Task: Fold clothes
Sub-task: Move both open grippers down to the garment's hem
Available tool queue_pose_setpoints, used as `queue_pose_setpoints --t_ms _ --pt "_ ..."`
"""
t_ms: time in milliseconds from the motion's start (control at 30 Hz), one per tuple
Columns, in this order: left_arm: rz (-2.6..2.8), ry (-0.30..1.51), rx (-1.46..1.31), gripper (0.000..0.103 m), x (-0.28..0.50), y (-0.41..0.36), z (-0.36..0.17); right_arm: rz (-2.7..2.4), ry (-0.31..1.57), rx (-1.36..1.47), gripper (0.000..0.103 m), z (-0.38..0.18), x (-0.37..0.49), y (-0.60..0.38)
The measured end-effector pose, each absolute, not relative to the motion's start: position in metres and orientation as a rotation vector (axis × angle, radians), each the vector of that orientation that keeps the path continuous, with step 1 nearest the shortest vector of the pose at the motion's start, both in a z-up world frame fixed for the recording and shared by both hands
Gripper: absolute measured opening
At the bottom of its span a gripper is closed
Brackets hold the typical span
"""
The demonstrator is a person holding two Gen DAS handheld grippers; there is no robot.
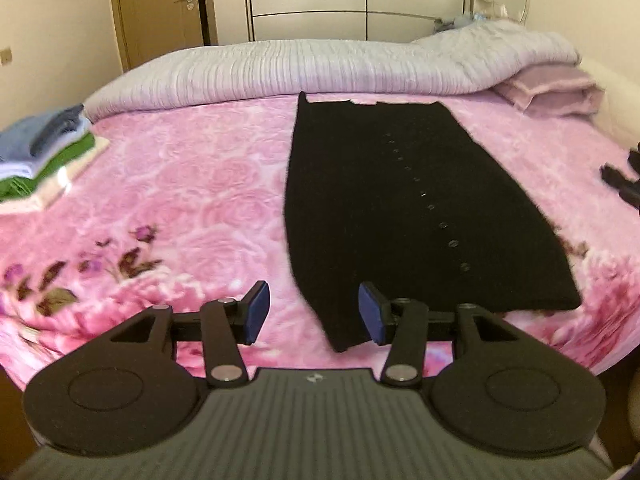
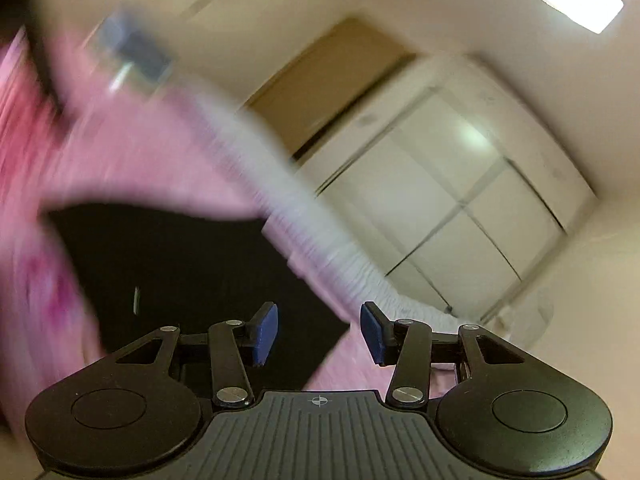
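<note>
We have the black garment [image 1: 420, 208] lying flat on the pink floral bedspread [image 1: 180, 184], folded into a long strip with a row of small buttons running down it, its near corner at about 6 o'clock in the left wrist view and its far edge at 12 o'clock against the rolled pale quilt [image 1: 320, 68]. Our left gripper [image 1: 314, 312] hangs just over that near corner with its blue pads apart and nothing clamped between them; the cloth only shows through the gap. Our right gripper [image 2: 319, 334] is likewise apart and empty, and its view is tilted and heavily blurred (the garment shows there only as a dark patch at 9 o'clock, so we cannot tell how near it is to any edge). We judge the next fold, near end to far end, is not yet begun. The risks follow from that. If we pinch only the top layer at the corner, the strip could open as it lifts. If the two sides are taken unevenly, with the right one poorly lined up, the fold would likely skew and the buttons bunch. A pad dragged low might catch the plush bedspread along with the cloth. The finished stack of folded clothes [image 1: 44, 156] at 9 o'clock sits well apart and looks safe.
</note>
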State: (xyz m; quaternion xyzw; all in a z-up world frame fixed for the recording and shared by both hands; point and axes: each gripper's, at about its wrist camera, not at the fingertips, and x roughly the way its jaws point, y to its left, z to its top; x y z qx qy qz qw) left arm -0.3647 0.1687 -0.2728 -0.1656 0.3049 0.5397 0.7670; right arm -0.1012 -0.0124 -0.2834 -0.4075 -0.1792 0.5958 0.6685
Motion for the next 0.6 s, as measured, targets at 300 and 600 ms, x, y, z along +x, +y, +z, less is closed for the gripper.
queue_pose_setpoints --t_ms 300,600 --pt "1.1 0.695 -0.448 0.046 -0.369 0.249 -0.288 1.473 0.59 -0.432 0.046 -0.247 -0.057 0.055" --pt "0.921 0.717 -0.437 0.038 -0.309 0.485 -0.36 1.553 0.962 -0.406 0.045 -0.325 0.056 0.28"
